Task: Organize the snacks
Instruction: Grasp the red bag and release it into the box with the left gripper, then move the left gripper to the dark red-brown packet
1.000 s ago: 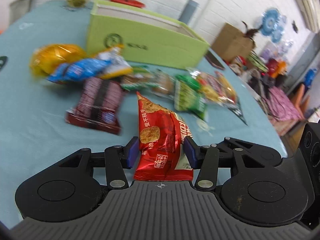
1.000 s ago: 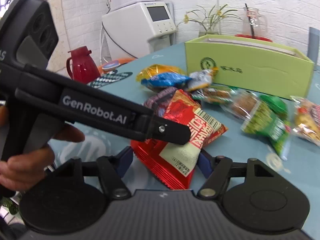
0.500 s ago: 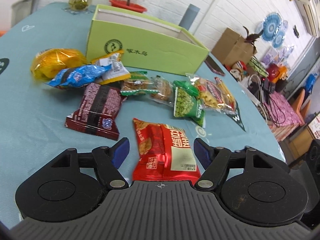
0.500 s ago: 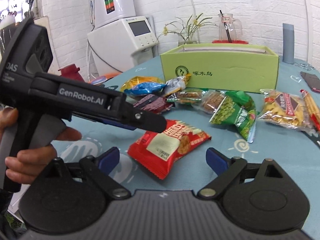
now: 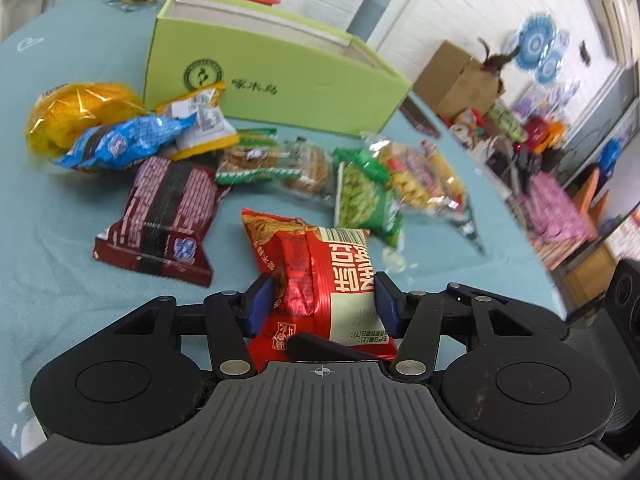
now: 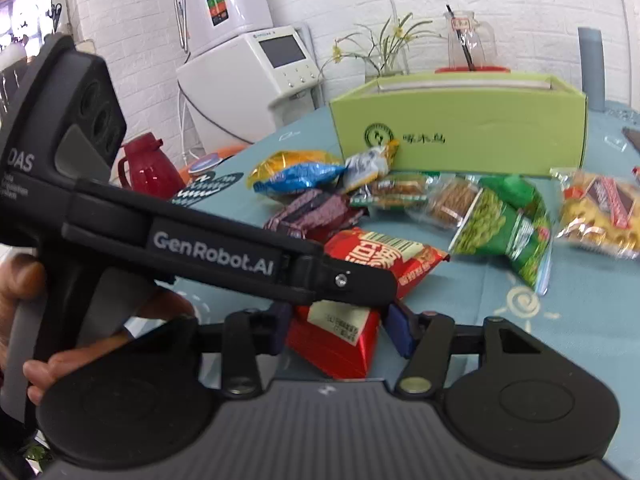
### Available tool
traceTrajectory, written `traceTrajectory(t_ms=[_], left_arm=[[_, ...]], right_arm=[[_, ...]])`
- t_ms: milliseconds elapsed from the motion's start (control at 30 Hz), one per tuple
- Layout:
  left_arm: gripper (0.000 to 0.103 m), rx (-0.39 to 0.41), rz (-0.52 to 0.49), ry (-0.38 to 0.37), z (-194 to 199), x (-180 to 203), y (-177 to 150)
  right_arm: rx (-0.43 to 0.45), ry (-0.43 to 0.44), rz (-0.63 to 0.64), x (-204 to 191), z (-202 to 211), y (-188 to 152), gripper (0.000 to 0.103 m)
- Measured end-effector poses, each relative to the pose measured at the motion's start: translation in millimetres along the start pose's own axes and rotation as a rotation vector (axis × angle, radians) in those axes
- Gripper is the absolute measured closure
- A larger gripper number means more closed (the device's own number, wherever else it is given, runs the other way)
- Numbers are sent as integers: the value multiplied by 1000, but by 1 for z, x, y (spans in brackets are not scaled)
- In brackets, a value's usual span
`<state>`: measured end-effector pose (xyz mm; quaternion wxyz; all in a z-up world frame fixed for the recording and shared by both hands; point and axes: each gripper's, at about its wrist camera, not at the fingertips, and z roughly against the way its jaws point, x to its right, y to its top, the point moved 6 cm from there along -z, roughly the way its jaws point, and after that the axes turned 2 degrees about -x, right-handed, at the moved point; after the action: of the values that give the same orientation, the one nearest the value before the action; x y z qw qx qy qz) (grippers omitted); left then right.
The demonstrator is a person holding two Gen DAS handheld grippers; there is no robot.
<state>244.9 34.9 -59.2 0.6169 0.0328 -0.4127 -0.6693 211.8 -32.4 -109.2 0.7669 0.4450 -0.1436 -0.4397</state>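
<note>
A red snack packet lies on the teal tablecloth, and both grippers pinch it. My left gripper is shut on its near end. My right gripper is shut on the same red packet from the other side, with the left gripper's body crossing in front. An open green box stands at the back. Other snacks lie between: a maroon packet, a blue packet, a yellow bag, a green pea bag.
Clear-wrapped biscuits and yellow snack packs lie near the box. A red thermos and a white appliance stand beyond the table's left edge. A glass jug and a vase stand behind the box.
Half a second ago both grippers were open with the red packet lying flat between them. Both have since closed on it, and its near end is crumpled.
</note>
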Motion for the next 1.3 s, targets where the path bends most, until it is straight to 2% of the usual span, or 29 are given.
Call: traceTrajectory(t_ms=[100,200,333,433,533,600,700,767,833,867,933,967,1033,1167,1300], left_arm=[[69,39,4,-68,9,9,26],[69,81,-29,-77,11,18,66],[69,150,-76,-45,5,18,135],[70,184,-82,1,-5,4,188],[70,193,-80,56,-18,-17,226],[70,183,-64,90,-29,-32,239],[71,150,-49,127,-51,-56,245],[73,129,-47,141,-63,-69,243],[70,137,-36,139,-69,-78,243],[64,150,-29,126,-66,-80,245],[53,205,-19,76,-48,-78,248],[47,241,-28,57,-35,-74,250],[40,304,-60,57,-7,-60,252],[33,389,-128,55,42,-33,237],[27,391,-181,57,66,-14,197]], right_arm=[[56,-45,46,2,12,27,41],[100,-74,86,13,9,62,38],[143,-99,149,36,-17,120,38],[145,-64,155,55,-48,166,38],[119,-23,145,65,-85,199,38],[93,6,129,70,-109,211,38],[53,30,114,77,-141,212,38],[27,36,110,79,-158,207,33],[15,36,101,82,-168,203,27],[19,32,102,84,-167,204,26],[59,7,116,87,-152,209,23],[90,-7,126,88,-139,213,17],[169,-42,145,90,-106,221,8],[278,-59,146,84,-42,216,8],[247,-14,152,64,-16,181,9]])
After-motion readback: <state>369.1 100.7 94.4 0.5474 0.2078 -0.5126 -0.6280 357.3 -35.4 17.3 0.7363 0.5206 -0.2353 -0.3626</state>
